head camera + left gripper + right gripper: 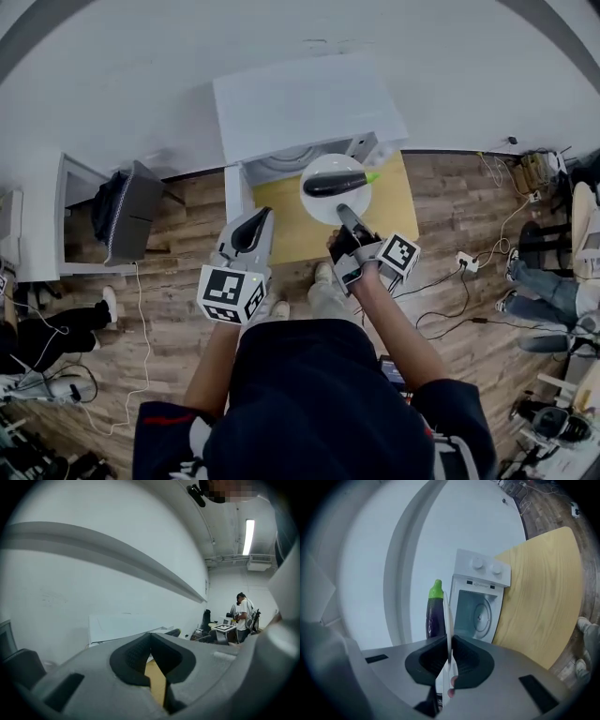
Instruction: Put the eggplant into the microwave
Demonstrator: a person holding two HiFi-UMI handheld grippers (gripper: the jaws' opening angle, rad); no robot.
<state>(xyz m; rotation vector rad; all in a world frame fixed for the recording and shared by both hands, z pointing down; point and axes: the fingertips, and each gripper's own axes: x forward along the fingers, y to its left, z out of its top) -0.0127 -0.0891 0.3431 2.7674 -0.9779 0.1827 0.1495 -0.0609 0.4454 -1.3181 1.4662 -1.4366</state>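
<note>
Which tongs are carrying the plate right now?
The right tongs: clamped on the rim of the white plate, with the eggplant on it. The left tongs are shut on nothing.

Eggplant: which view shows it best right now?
Head view: the eggplant lies whole on the white plate, seen from above, green stem included. The right gripper view shows only its upper part, beside the edge-on plate, cut off below by the right gripper. The left gripper view does not show it clearly.
</note>
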